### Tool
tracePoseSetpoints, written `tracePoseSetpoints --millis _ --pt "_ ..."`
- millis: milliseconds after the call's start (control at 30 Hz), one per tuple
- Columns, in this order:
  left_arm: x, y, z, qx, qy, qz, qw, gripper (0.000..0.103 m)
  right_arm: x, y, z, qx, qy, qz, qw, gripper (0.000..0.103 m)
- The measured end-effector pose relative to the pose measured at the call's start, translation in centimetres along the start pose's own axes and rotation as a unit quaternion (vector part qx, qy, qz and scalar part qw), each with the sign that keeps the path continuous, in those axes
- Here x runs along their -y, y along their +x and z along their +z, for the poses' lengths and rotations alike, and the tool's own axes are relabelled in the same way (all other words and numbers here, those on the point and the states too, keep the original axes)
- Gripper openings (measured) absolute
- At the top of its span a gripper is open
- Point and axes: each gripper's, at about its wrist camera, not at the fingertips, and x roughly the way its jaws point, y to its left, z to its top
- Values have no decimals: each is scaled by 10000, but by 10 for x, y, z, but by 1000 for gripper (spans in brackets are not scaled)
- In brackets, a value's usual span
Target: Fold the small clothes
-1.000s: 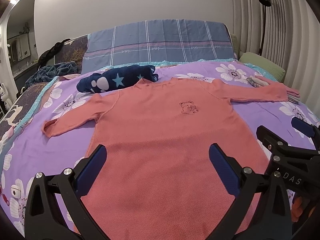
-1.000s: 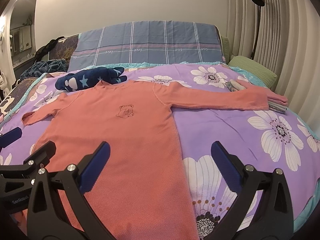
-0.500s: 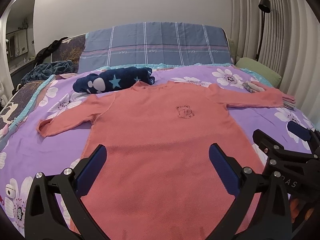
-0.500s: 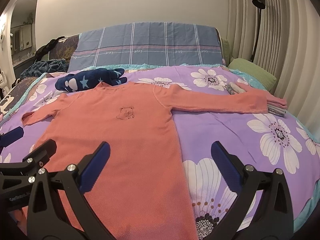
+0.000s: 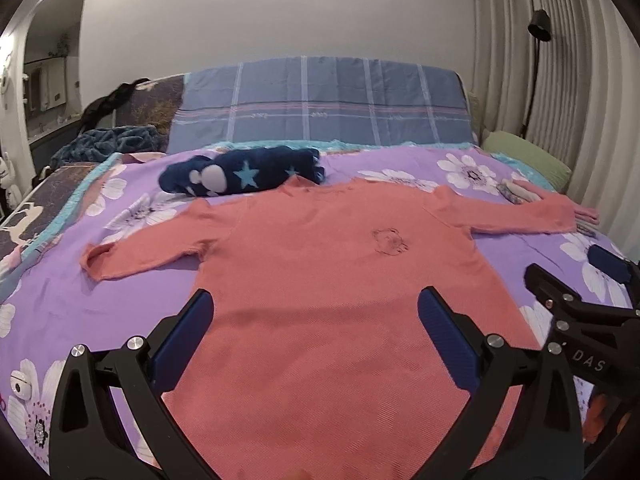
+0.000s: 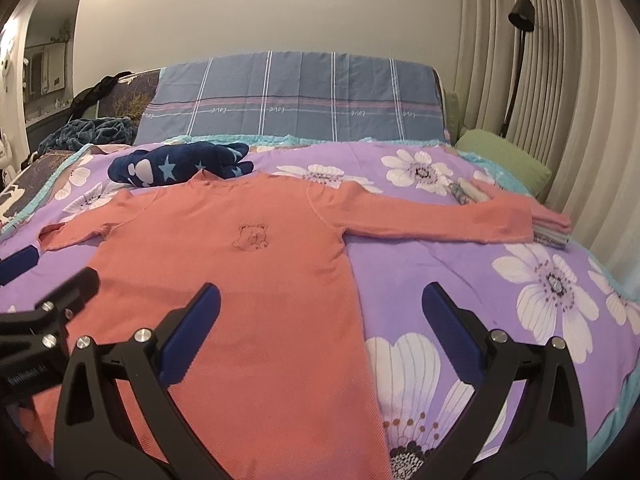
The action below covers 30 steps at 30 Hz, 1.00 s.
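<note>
Pink shirt [image 5: 320,288] lies flat, sleeves spread, on the purple bedspread [image 6: 460,264], collar toward 12 o'clock; left gripper [image 5: 316,336] and right gripper [image 6: 320,328] both gape wide, holding nothing.

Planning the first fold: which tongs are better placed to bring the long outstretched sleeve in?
Right tongs: open, straddling the shirt's right edge, nearer that sleeve.

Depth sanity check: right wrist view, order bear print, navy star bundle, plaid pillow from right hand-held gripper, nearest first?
From the right hand-held gripper:
1. Bear print, on the shirt's chest, ahead-left.
2. Navy star bundle, beyond the collar, left.
3. Plaid pillow, at the bed's head.
</note>
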Motion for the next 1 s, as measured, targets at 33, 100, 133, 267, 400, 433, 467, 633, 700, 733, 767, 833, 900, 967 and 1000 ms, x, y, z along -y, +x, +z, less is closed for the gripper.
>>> tracePoseSetpoints --millis 33,100,133,267,400,433,467,633,700,733,767,833,900,967,1000 --pt "-3 1 1 27 7 61 10000 102 -1 1 2 23 -20 -12 10000 101" --pt "-8 3 3 25 26 143 9999 102 -3 3 5 34 -57 -12 10000 101" --pt "-13 5 5 2 35 182 9998 102 -4 4 6 34 -77 -13 10000 101" --pt "-51 27 10 -278 -30 566 9980 102 -7 15 14 -77 -201 104 9997 101" --pt "-119 56 13 -744 -533 742 9930 102 -6 34 21 -224 -345 218 9989 100" --pt "-145 67 13 -869 -644 960 9895 102 -7 40 23 -260 -411 206 9986 97" --pt "-163 73 13 -922 -695 1127 9869 102 -8 45 23 -300 -457 222 9983 93" --pt "-272 116 19 -1247 -1071 2082 9642 102 -14 81 30 -659 -510 435 9956 77" --pt "-300 135 20 -1427 -1090 2287 9568 102 -17 93 34 -721 -512 415 9952 77" --pt "-314 149 20 -1556 -1062 2345 9537 102 -20 99 36 -746 -529 402 9950 77" --pt "-323 159 19 -1689 -1056 2428 9494 102 -24 106 38 -762 -565 393 9947 77" --pt "-341 184 14 -2009 -1124 2545 9393 102 -29 113 41 -759 -622 380 9944 77" --pt "-350 195 11 -2169 -1213 2593 9333 95 -34 121 45 -753 -685 377 9941 77" --pt "-356 205 11 -2216 -1377 2621 9291 87 -40 129 50 -781 -736 432 9933 77" --pt "-359 207 12 -2192 -1446 2596 9293 77 -41 131 51 -790 -737 459 9931 77"
